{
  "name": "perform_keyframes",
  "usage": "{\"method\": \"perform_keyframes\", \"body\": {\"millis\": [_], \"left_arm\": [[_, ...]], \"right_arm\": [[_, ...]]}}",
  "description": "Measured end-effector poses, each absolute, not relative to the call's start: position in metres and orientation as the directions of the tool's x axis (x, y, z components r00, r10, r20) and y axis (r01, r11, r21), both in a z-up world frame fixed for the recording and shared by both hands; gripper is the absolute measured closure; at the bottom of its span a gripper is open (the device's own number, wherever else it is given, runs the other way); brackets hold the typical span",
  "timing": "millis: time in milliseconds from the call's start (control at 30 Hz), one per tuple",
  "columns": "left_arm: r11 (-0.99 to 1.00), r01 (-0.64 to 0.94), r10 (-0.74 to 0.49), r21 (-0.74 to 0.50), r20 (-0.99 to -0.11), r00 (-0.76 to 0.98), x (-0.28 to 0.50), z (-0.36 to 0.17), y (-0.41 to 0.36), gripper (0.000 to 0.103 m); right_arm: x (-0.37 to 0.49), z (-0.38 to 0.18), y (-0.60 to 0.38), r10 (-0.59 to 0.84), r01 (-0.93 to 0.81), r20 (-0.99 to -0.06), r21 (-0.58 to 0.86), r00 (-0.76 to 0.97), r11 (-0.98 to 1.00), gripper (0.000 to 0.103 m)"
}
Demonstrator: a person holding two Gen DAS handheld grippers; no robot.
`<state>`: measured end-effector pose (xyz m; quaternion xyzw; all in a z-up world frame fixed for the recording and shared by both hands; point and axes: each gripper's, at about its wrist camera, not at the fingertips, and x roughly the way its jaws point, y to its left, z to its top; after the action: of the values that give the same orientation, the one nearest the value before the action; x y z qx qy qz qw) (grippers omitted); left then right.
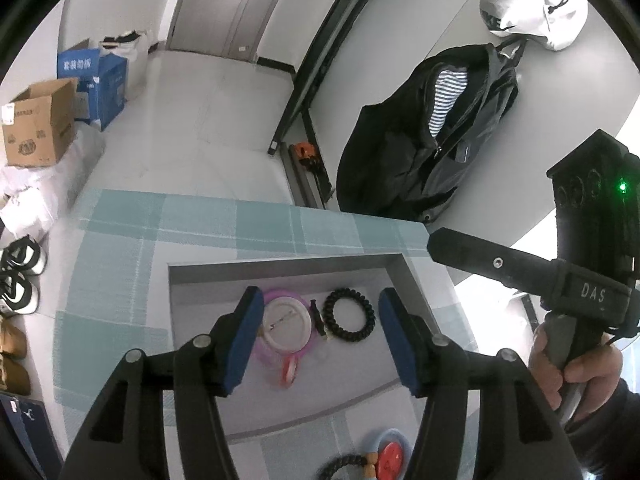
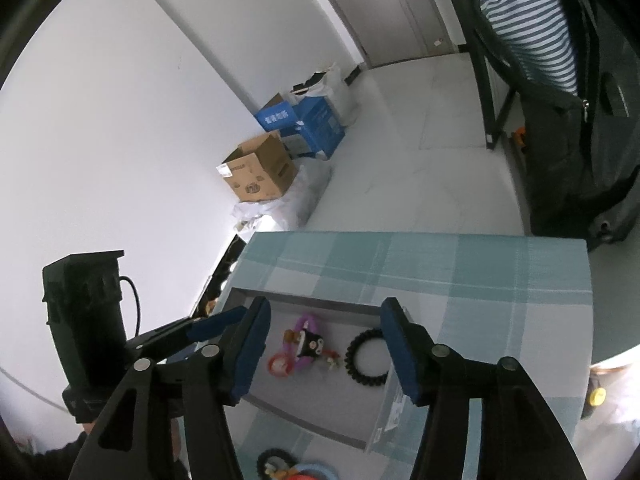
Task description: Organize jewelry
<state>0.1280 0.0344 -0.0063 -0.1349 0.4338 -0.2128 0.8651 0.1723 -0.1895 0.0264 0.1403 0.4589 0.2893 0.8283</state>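
The grey tray (image 1: 416, 280) lies on a teal plaid cloth (image 1: 120, 320), and inside it sit a pink ring (image 1: 288, 326) with a white disc, a small red ring (image 1: 289, 368) touching the pink ring's near side, and a black coil band (image 1: 349, 314) just right of them, apart from the tray's right wall. The left gripper (image 1: 318, 340) hangs over the tray with its jaws apart and nothing between the pads; the pink ring and the band show in the gap below. The right gripper (image 2: 325, 346) also stands open and empty over the tray, with the band (image 2: 366, 356) by its right finger and a black charm (image 2: 310, 344) on the pink ring. Bare tray floor lies toward the near wall. Outside the tray's near edge, on the cloth, rest 1 red disc (image 1: 390, 458) and 1 bead bracelet (image 1: 344, 465). Beyond the tray's far edge the cloth runs clear to the table edge.
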Motion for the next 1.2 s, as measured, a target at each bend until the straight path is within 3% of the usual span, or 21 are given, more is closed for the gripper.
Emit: {"method": "perform_keyframes", "body": {"millis": [200, 433, 767, 833, 900, 1200], "left_arm": [[0.903, 0.215, -0.425, -0.371, -0.701, 0.573, 0.114, -0.005, 0.041, 0.048], [0.925, 0.156, -0.366, -0.346, -0.702, 0.611, 0.093, 0.001, 0.053, 0.048], [0.945, 0.005, -0.252, -0.327, -0.719, 0.648, 0.070, 0.002, 0.069, 0.047], [0.958, -0.005, -0.214, -0.285, -0.730, 0.649, 0.063, 0.002, 0.065, 0.045], [0.966, -0.014, -0.188, -0.259, -0.733, 0.654, 0.054, 0.002, 0.063, 0.034], [0.950, 0.021, -0.263, -0.310, -0.767, 0.585, 0.037, -0.018, 0.053, 0.033]], "right_arm": [[0.160, 0.035, -0.195, 0.589, -0.349, -0.674, 0.476, 0.446, 0.808, 0.033], [0.143, 0.038, -0.202, 0.581, -0.348, -0.674, 0.466, 0.457, 0.814, 0.032], [0.107, 0.041, -0.217, 0.565, -0.363, -0.677, 0.434, 0.472, 0.824, 0.022], [0.099, 0.041, -0.218, 0.562, -0.376, -0.678, 0.422, 0.474, 0.825, 0.019], [0.092, 0.039, -0.217, 0.556, -0.386, -0.683, 0.406, 0.474, 0.828, 0.018], [0.060, 0.011, -0.202, 0.547, -0.436, -0.733, 0.371, 0.404, 0.820, 0.014]]}}
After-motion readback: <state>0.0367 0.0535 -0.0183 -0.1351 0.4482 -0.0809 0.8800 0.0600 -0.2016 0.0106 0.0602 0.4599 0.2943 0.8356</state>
